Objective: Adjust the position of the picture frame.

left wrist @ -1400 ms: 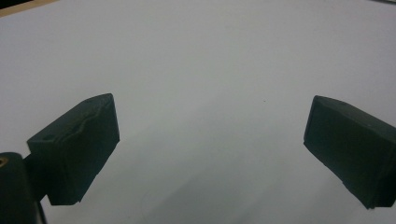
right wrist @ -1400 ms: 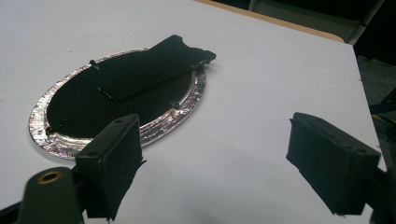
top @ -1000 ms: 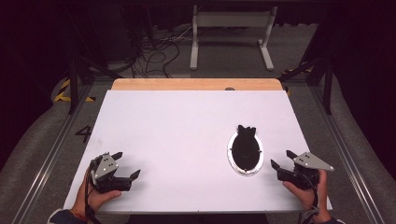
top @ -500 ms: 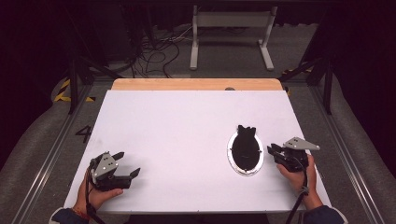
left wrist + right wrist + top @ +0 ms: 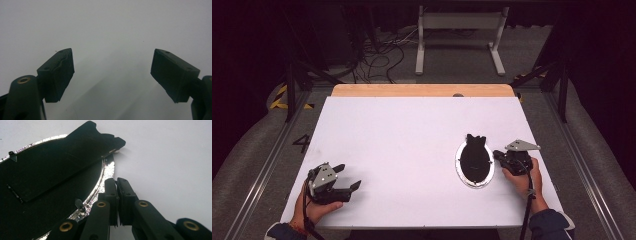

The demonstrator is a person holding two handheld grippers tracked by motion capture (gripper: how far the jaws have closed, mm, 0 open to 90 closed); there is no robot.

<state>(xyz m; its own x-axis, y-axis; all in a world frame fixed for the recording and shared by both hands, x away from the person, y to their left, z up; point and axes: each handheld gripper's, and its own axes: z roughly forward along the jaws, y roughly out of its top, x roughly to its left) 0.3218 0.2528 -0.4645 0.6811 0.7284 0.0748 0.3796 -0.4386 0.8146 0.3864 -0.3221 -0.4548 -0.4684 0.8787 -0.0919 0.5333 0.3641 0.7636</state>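
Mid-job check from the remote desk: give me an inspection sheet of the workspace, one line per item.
Surface: white table top, a bare wooden strip along its far edge.
Job's things: oval frame with a silvery rim, lying flat with its black back panel up, right of centre.
Clutter: nothing seen on the white top.
Grippers: left gripper near the front left corner, jaws open over bare table; right gripper at the frame's right rim, jaws have just been closing and are shut with nothing between them.
Cables: one trails from the right gripper back along the forearm; loose cables lie on the floor behind the table.
Surroundings: dark room, a white stand behind the table.
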